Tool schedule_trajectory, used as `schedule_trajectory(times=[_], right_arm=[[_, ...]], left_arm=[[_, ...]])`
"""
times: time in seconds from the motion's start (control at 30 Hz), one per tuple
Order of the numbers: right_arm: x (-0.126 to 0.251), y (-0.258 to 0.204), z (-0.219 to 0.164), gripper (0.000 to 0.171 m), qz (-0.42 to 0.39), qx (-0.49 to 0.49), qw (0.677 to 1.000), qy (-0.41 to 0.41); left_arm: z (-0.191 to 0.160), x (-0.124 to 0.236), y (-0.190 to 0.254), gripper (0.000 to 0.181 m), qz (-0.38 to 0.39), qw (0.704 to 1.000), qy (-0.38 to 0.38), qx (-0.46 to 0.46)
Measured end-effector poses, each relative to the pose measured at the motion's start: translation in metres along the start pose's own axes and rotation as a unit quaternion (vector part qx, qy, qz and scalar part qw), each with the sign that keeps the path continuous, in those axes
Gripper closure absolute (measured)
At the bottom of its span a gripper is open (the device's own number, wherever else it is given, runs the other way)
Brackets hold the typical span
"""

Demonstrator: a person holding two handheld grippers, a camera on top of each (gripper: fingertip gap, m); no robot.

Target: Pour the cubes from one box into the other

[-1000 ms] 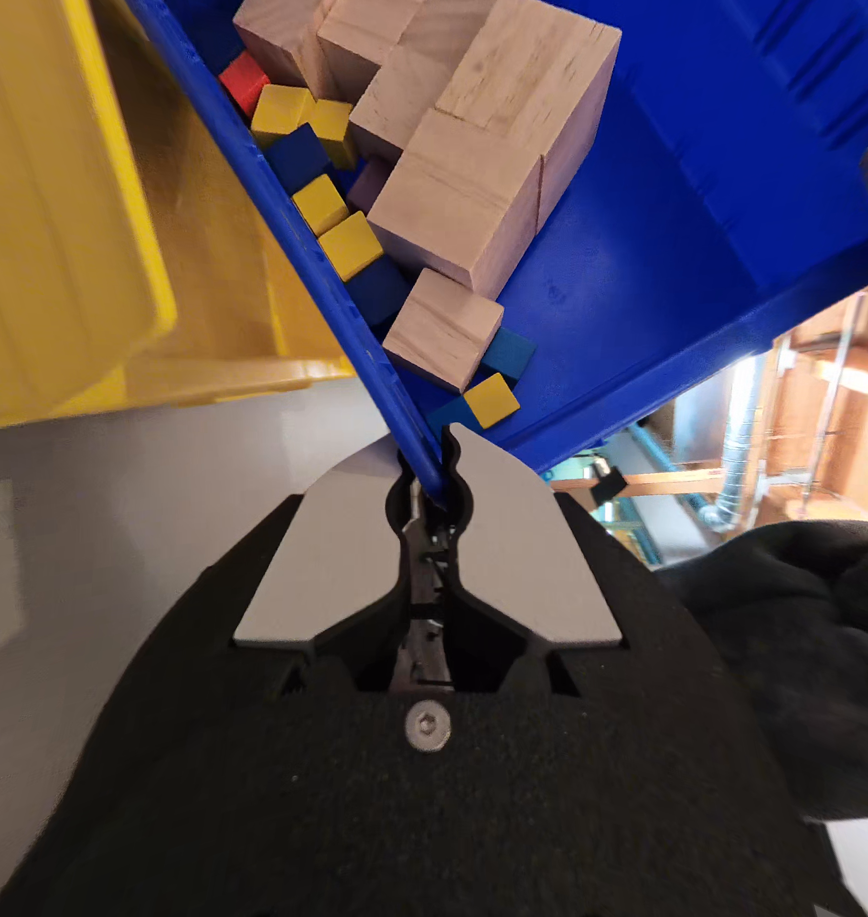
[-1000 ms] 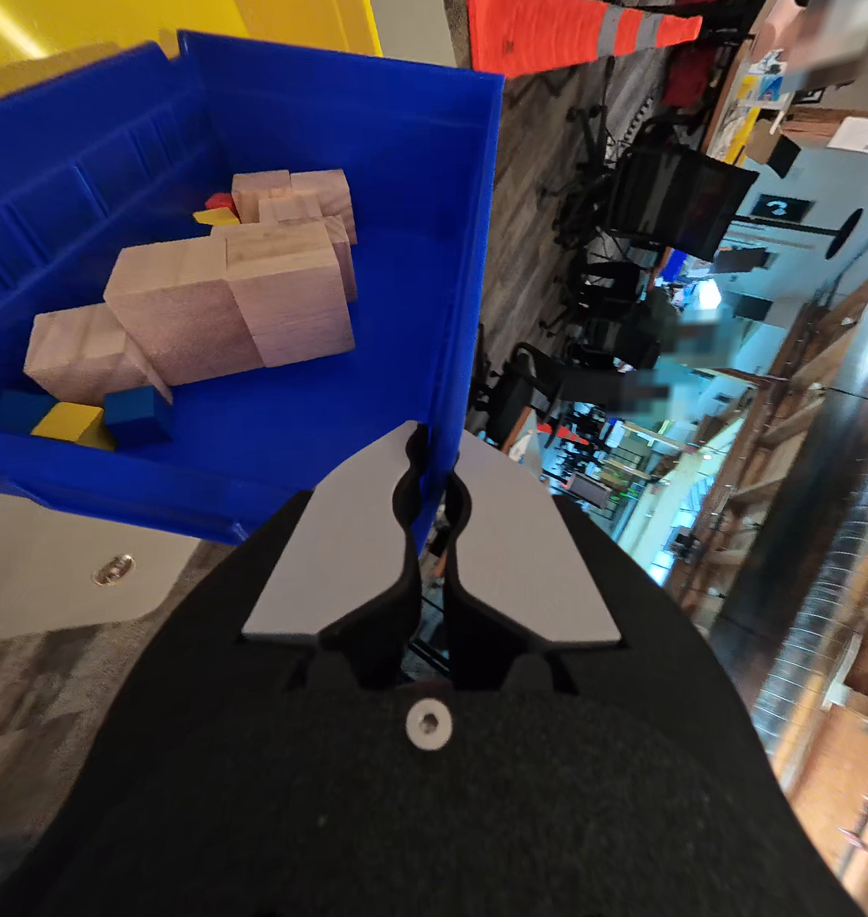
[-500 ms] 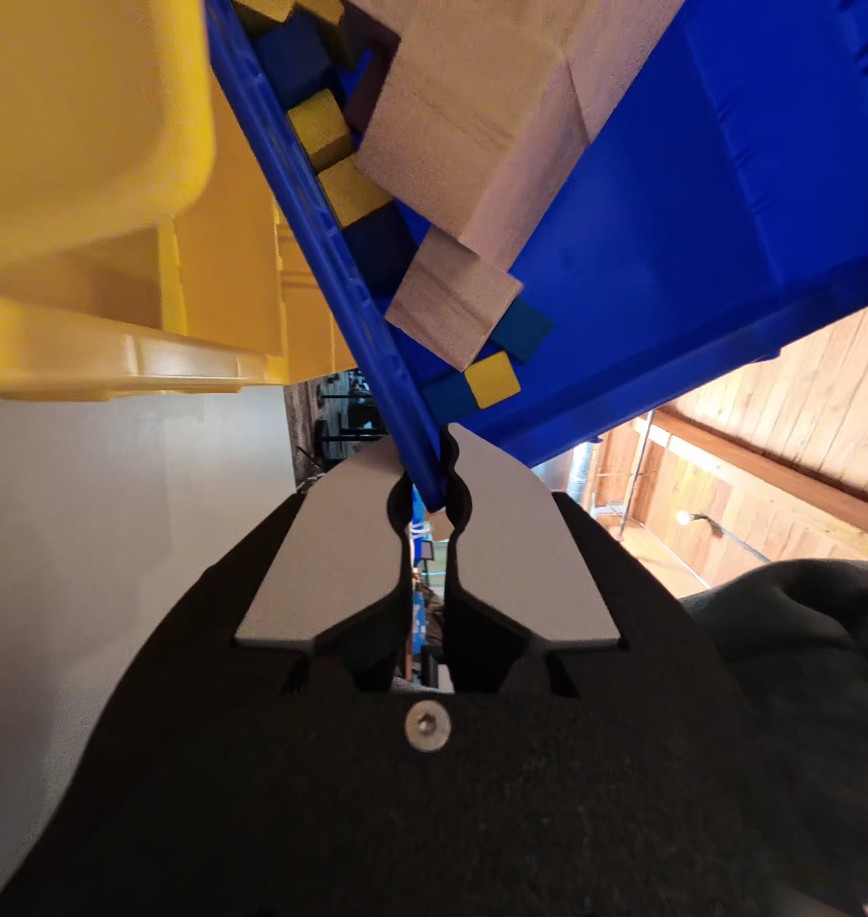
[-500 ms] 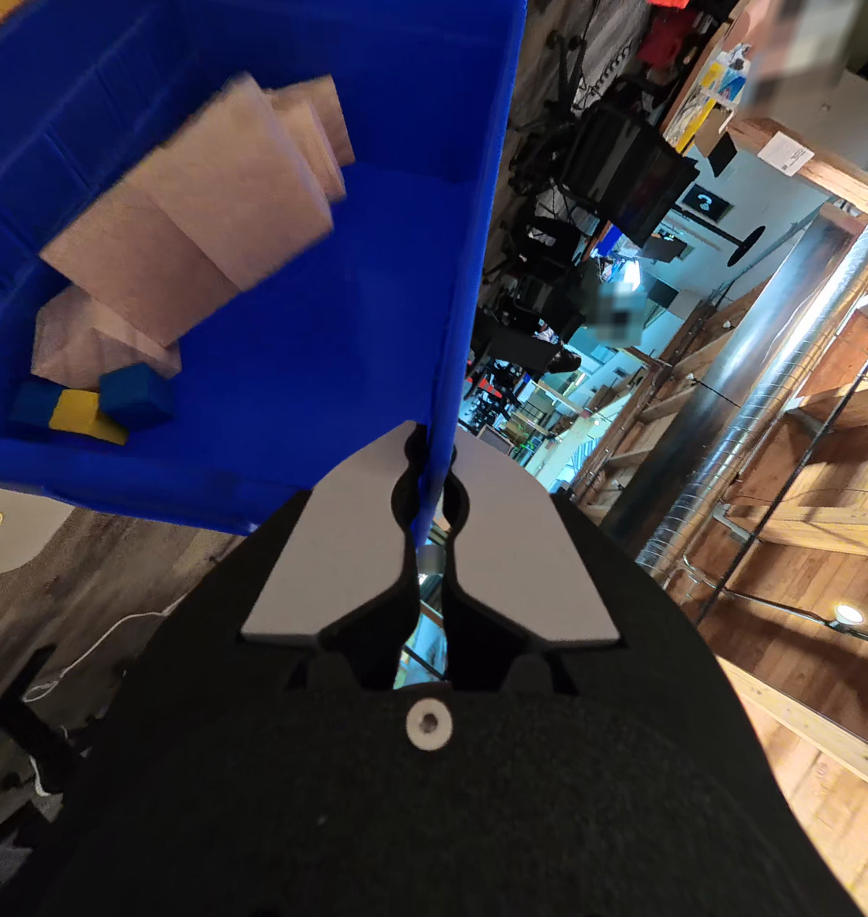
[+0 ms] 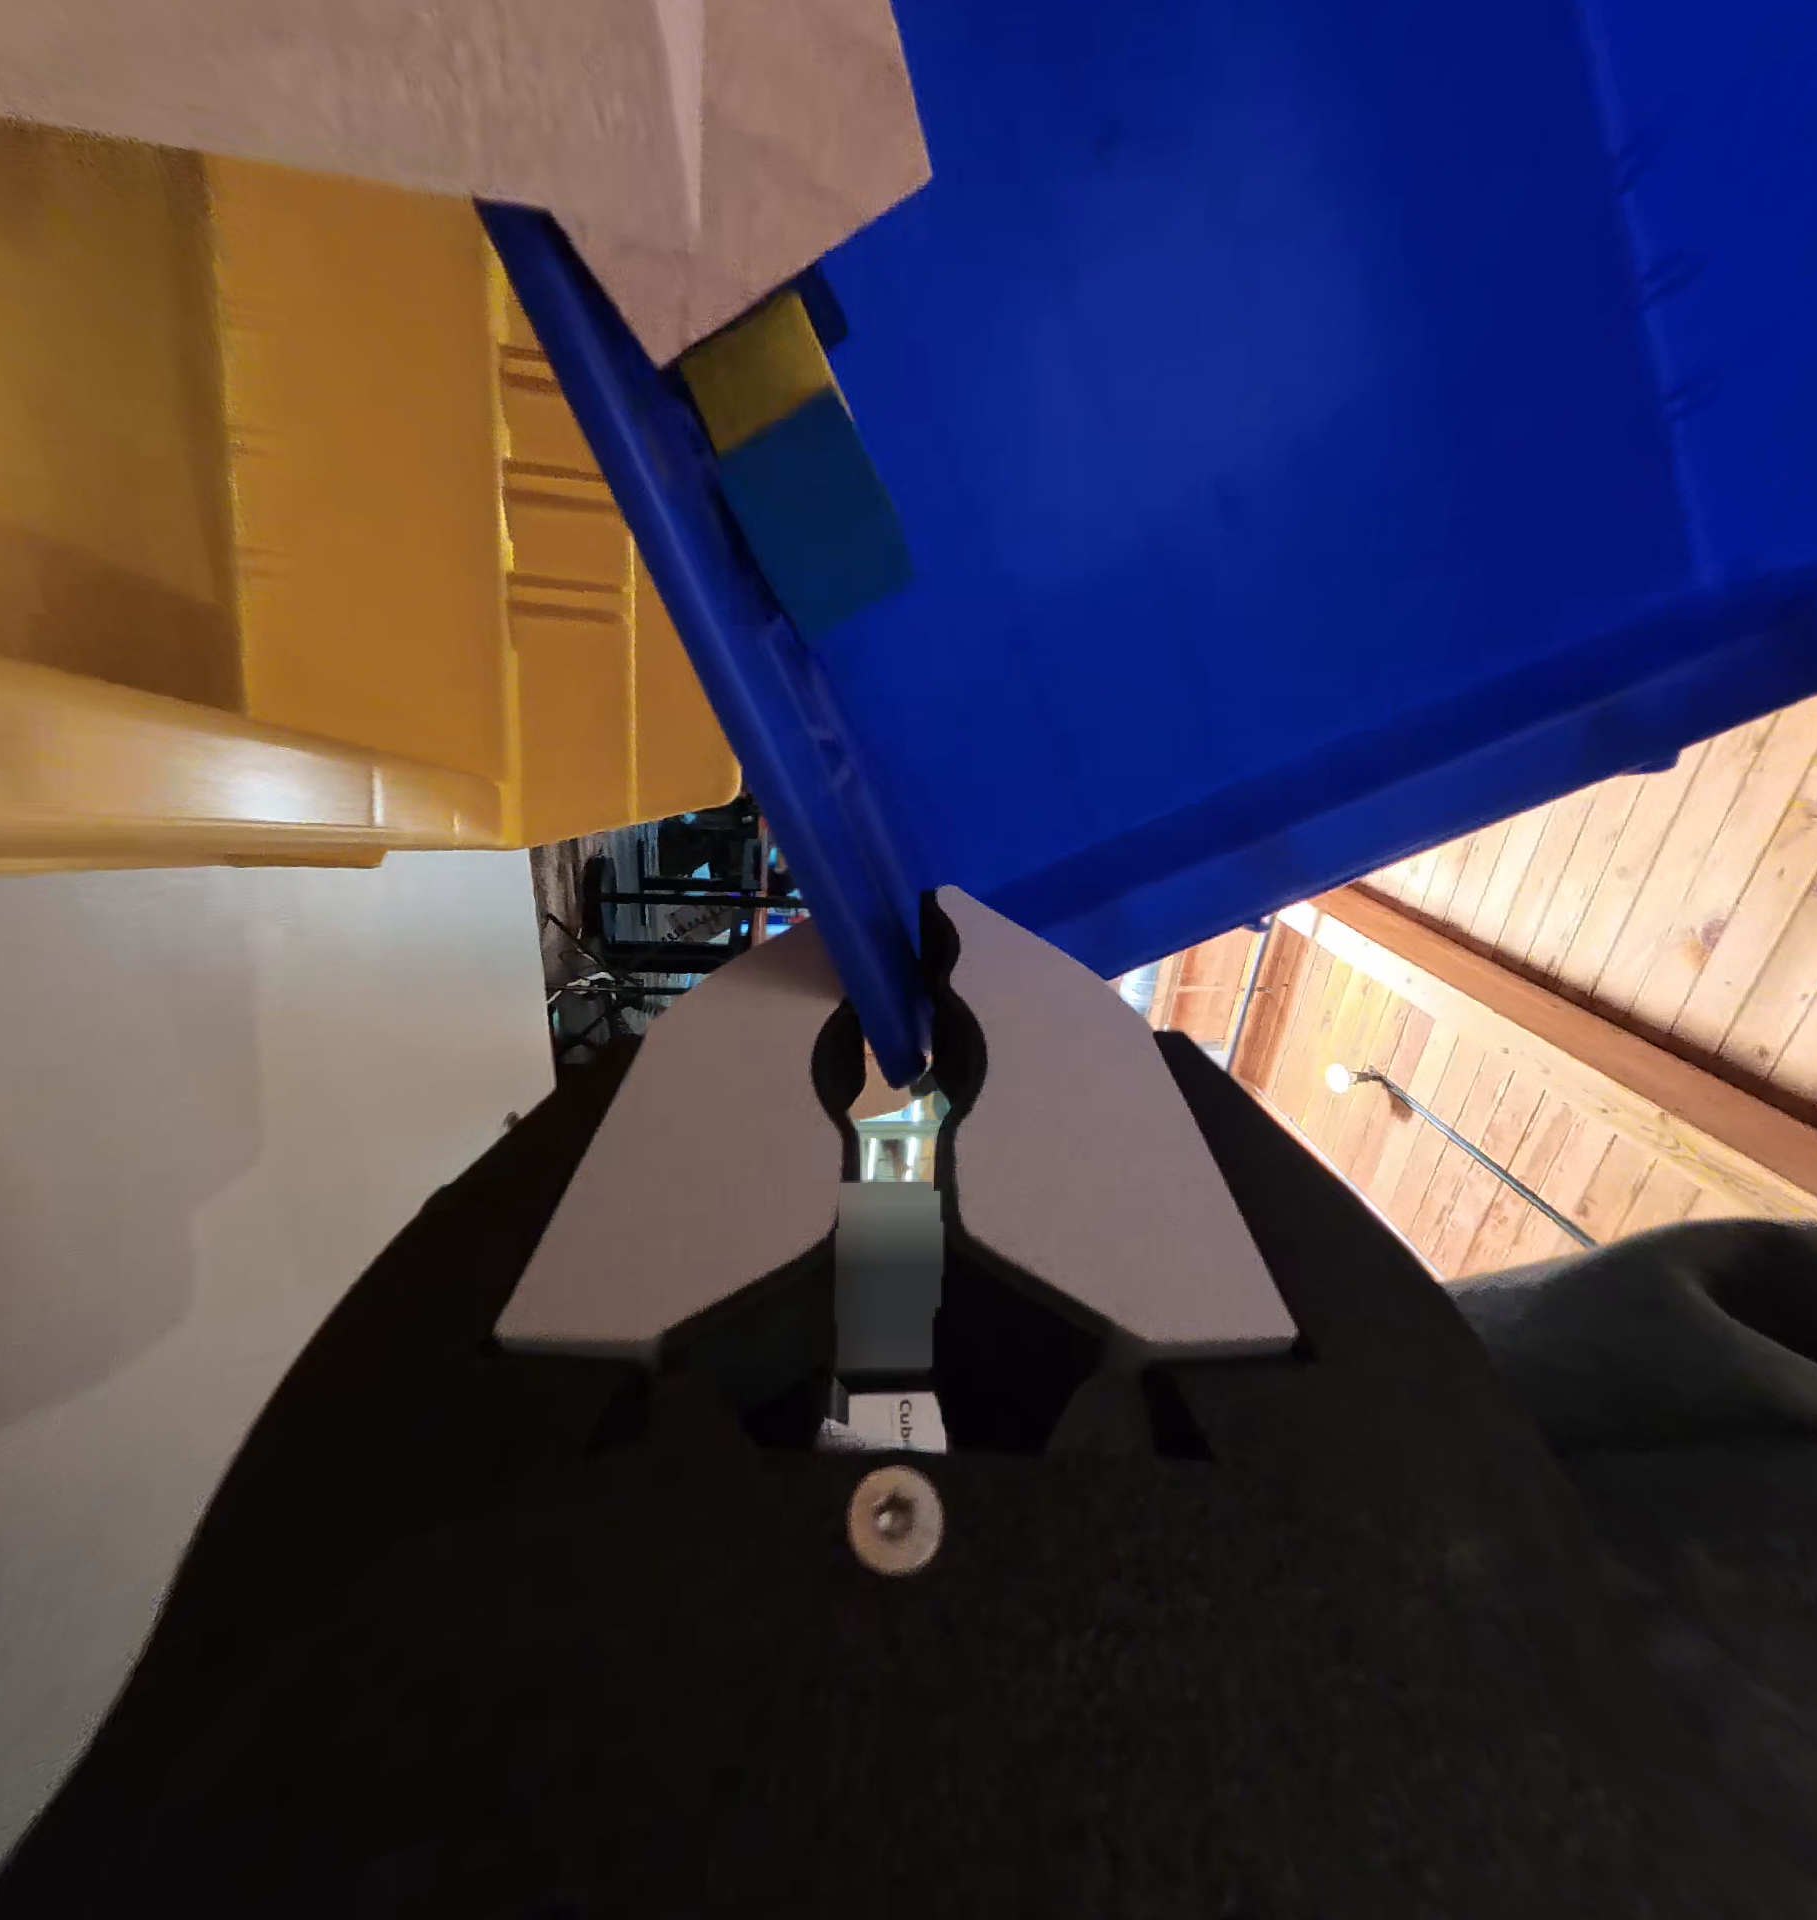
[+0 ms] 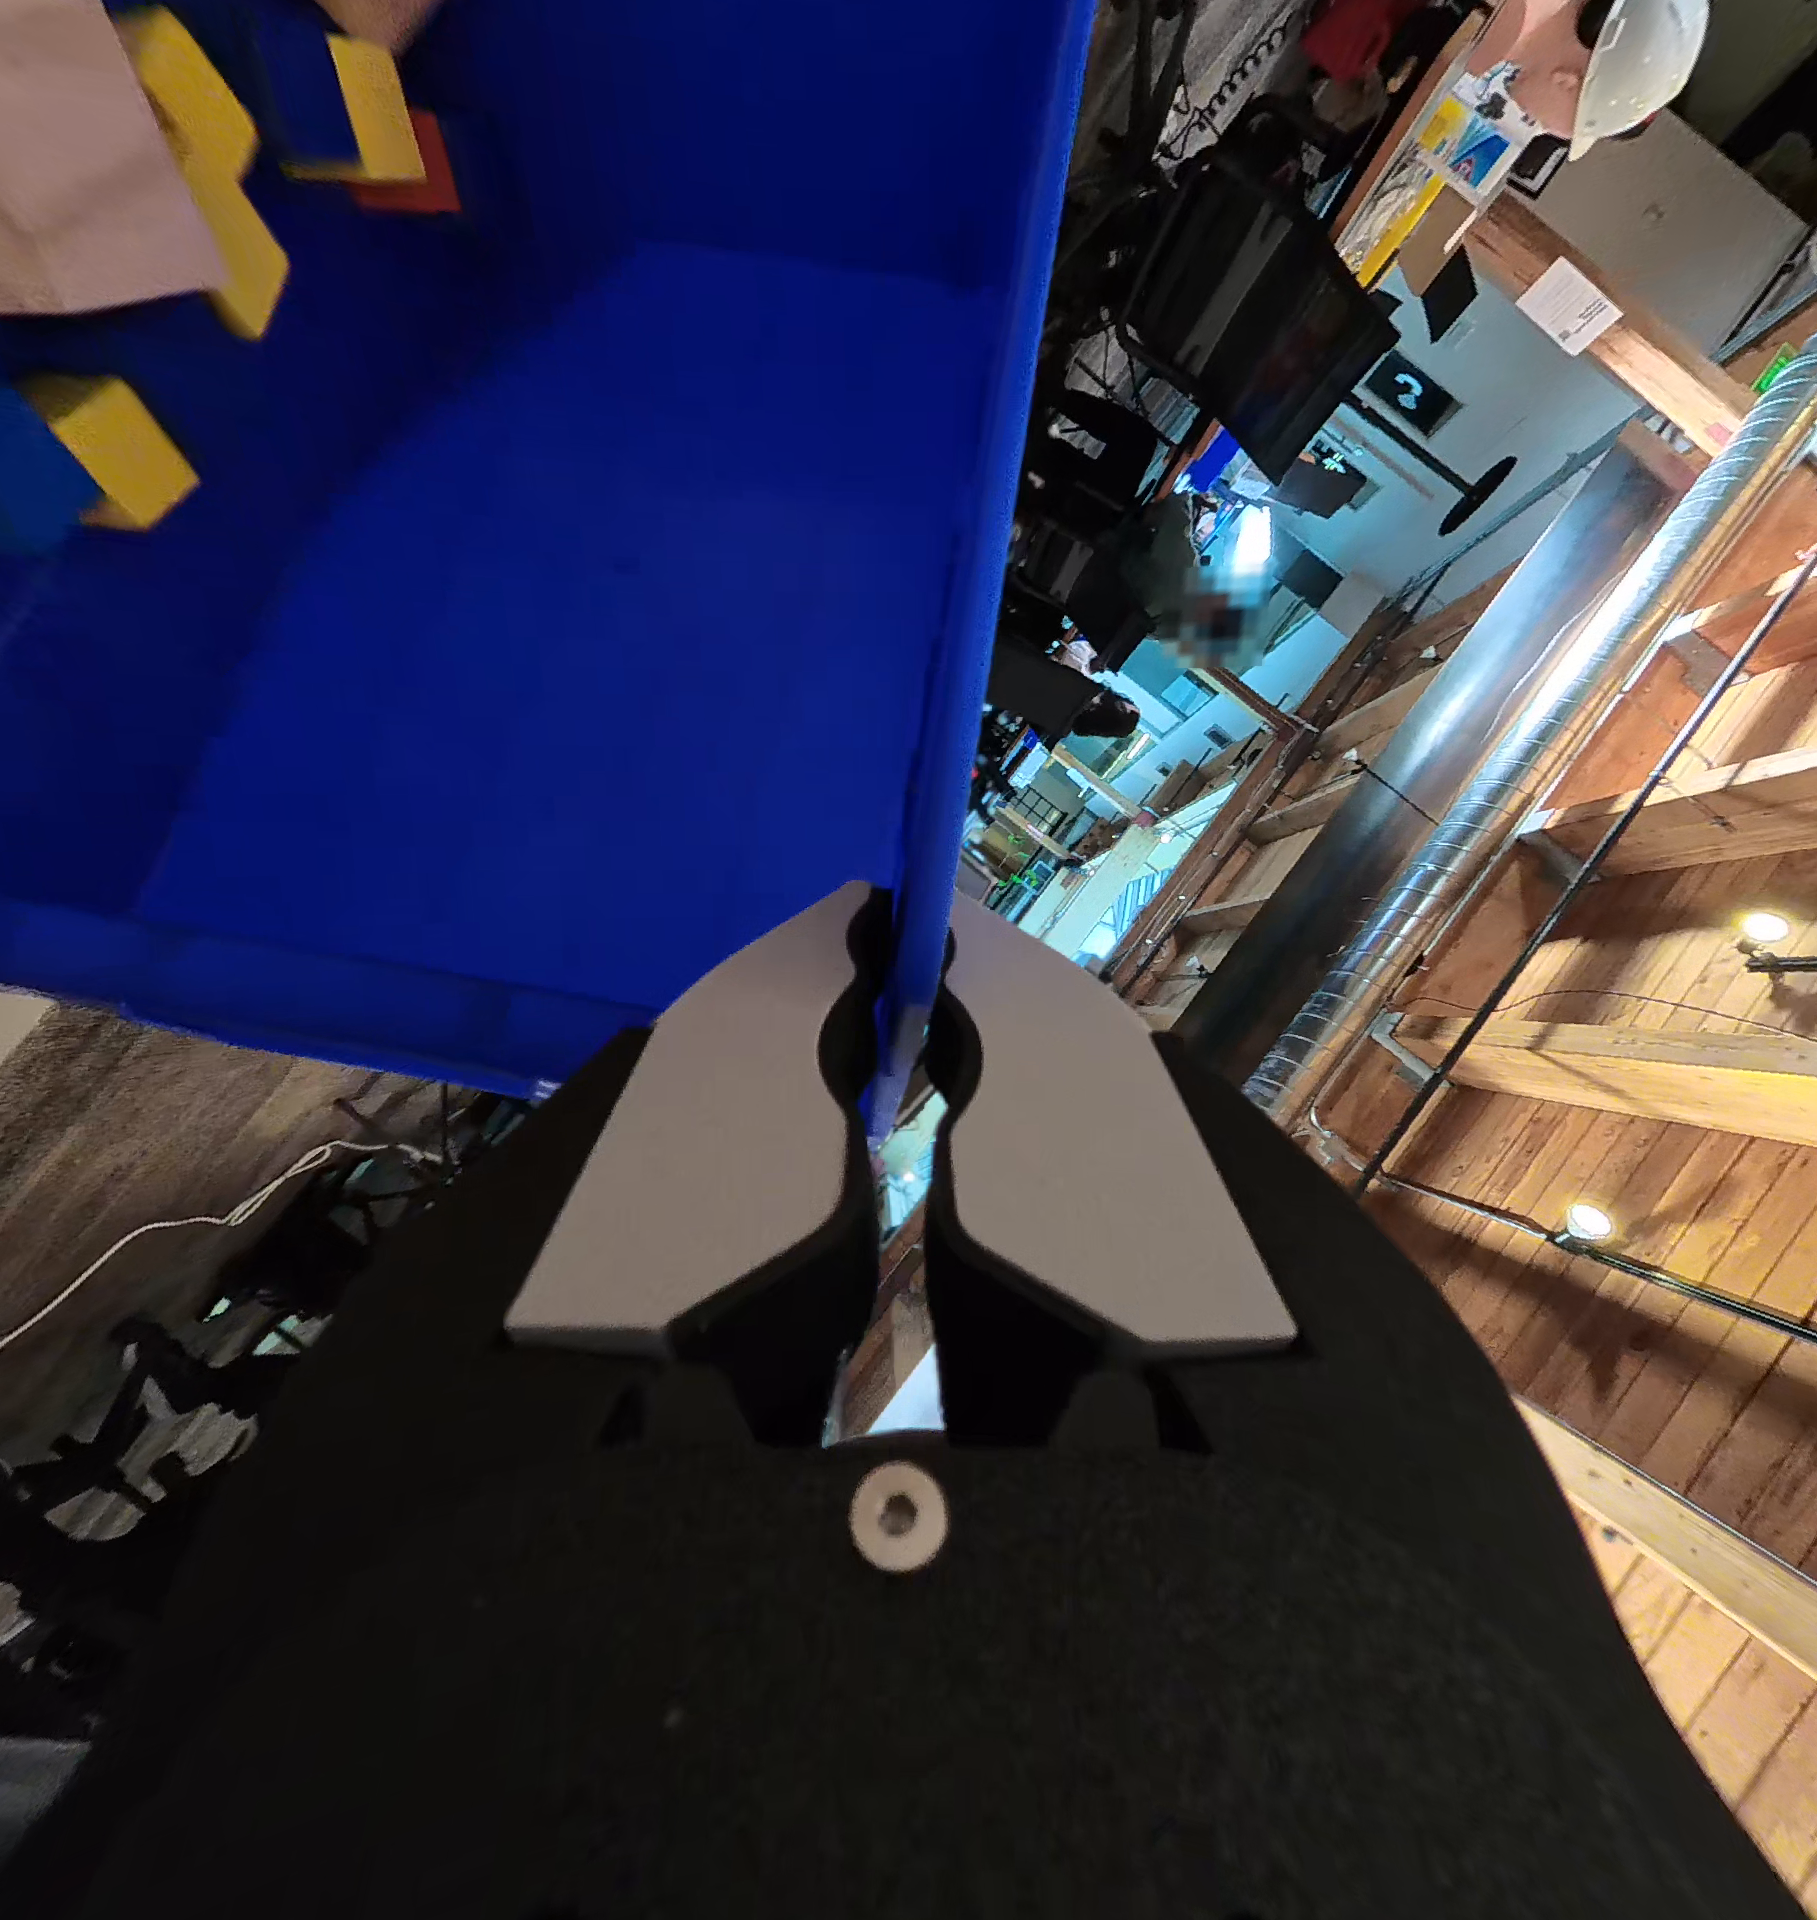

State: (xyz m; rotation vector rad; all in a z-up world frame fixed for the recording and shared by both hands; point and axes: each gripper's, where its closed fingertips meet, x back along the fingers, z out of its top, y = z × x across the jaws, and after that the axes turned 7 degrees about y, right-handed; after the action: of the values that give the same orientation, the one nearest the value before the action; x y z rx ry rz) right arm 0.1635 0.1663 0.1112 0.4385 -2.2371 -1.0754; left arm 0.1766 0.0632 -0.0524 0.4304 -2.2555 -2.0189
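- My left gripper (image 5: 899, 1023) is clamped on one wall of the blue box (image 5: 1299, 468); my right gripper (image 6: 904, 1023) pinches the opposite wall; the box is tipped steeply
- The yellow box (image 5: 364, 499) sits just beside its lowered edge, cut off at the frame
- Pale wooden blocks (image 5: 738, 135) (blurred, cropped) crowd the top; a yellow cube (image 5: 758, 379) and a blue cube (image 5: 816, 520) lie against the wall below them
- Small cubes (image 6: 119, 447) in the right wrist view are smeared

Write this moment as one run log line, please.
phase: pouring | left gripper: shut on blue box wall | right gripper: shut on opposite wall | cubes: sliding toward yellow box
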Motion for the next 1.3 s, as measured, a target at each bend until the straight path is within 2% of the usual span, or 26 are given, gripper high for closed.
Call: schedule_trajectory(times=[0.47, 0.7, 0.87, 1.1, 1.2, 1.3], right_arm=[[0.049, 0.019, -0.003, 0.169, -0.129, 0.05, 0.99, -0.008], [0.053, 0.015, -0.013, 0.168, -0.153, 0.084, 0.984, -0.032], [0.056, 0.021, -0.033, 0.169, -0.161, 0.06, 0.985, -0.017], [0.068, 0.036, -0.079, 0.169, -0.15, -0.065, 0.985, 0.051], [0.081, 0.037, -0.093, 0.168, -0.151, -0.154, 0.97, 0.111], [0.1, 0.03, -0.091, 0.169, -0.151, -0.241, 0.94, 0.186]], left_arm=[[-0.015, -0.017, 0.037, 0.177, -0.105, 0.99, -0.011, 0.09], [-0.026, -0.033, 0.039, 0.178, -0.109, 0.989, -0.008, 0.099], [-0.038, -0.041, 0.05, 0.177, -0.108, 0.991, -0.008, 0.079], [-0.039, -0.03, 0.07, 0.177, -0.07, 0.997, 0.01, -0.014], [-0.024, -0.004, 0.078, 0.177, -0.032, 0.993, 0.034, -0.105], [0.002, 0.039, 0.084, 0.177, 0.024, 0.974, 0.07, -0.216]])
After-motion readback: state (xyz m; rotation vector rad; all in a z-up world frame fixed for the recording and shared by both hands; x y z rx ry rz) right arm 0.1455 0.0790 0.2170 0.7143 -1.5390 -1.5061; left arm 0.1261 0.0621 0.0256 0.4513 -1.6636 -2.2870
